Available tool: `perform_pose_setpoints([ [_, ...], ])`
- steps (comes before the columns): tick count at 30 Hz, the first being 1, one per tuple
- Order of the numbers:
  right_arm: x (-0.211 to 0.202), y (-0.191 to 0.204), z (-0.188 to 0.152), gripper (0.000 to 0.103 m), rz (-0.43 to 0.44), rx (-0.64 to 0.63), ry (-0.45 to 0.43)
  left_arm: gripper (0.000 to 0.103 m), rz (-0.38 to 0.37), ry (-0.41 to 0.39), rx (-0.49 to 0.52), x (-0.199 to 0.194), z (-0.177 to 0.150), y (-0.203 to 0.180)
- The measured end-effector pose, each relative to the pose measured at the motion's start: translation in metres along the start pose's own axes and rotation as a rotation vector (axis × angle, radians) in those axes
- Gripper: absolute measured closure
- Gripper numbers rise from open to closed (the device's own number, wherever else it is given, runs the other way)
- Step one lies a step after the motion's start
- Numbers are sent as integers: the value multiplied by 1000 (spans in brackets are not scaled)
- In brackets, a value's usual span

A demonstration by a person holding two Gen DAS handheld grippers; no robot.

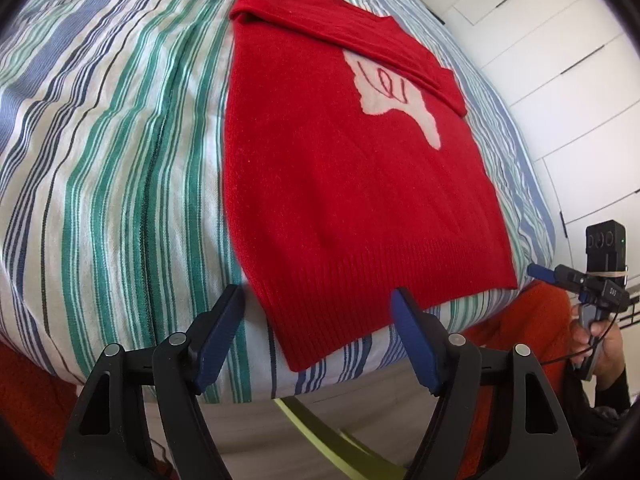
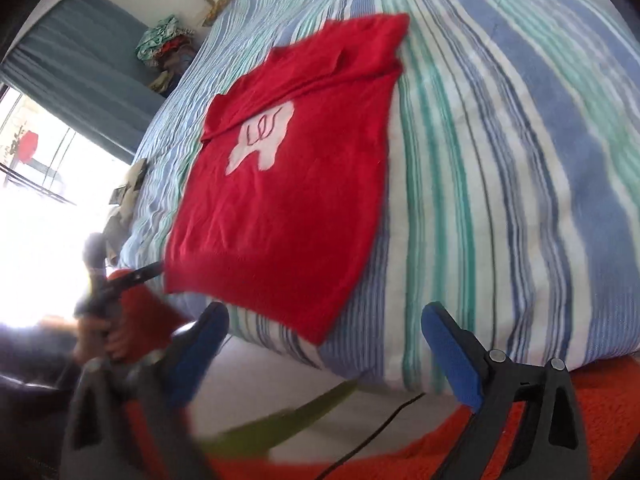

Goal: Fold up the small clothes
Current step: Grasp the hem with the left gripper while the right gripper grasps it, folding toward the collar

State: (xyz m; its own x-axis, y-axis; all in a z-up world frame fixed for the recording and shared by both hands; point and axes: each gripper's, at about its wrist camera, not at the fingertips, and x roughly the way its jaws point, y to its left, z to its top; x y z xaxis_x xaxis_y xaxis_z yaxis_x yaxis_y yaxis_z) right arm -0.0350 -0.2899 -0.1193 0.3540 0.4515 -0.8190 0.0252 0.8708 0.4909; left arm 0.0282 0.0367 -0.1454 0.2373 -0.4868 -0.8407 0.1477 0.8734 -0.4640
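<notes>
- On the bed covered by a blue, green and white striped sheet (image 1: 112, 168), a small red knitted sweater with a pale tooth-shaped patch (image 1: 344, 176) is lying flat, its sleeves folded across the chest and its ribbed hem reaching the near edge of the mattress.
- The left hand-held gripper (image 1: 318, 334) is hovering just off that hem, its blue-padded jaws spread wide and gripping nothing.
- The right hand-held gripper (image 2: 324, 344) is hanging near the hem's other corner, jaws likewise gaping wide and empty.
- An orange rug (image 2: 600, 412) is showing below the bed.
</notes>
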Motion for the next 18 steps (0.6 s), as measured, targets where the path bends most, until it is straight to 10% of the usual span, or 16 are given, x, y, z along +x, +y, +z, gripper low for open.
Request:
perform_pose_setpoints([
  [6,46,-11,-6,45,95,144,48,36,-10,37,-34,11,-2,0],
  [8,60,-12,-5,62,120,171,71,51,2,67,-36,17,-5,-1],
  [10,72,-10,-4,89,122,178,106,100,14,94,-40,21,-7,1],
  [11,74,-11,-3,97,106,177,111,99,-8,108,-63,22,-7,5],
  [18,33,5,15,98,124,124,-34,100,-223,-39,-210,-29,15,12],
])
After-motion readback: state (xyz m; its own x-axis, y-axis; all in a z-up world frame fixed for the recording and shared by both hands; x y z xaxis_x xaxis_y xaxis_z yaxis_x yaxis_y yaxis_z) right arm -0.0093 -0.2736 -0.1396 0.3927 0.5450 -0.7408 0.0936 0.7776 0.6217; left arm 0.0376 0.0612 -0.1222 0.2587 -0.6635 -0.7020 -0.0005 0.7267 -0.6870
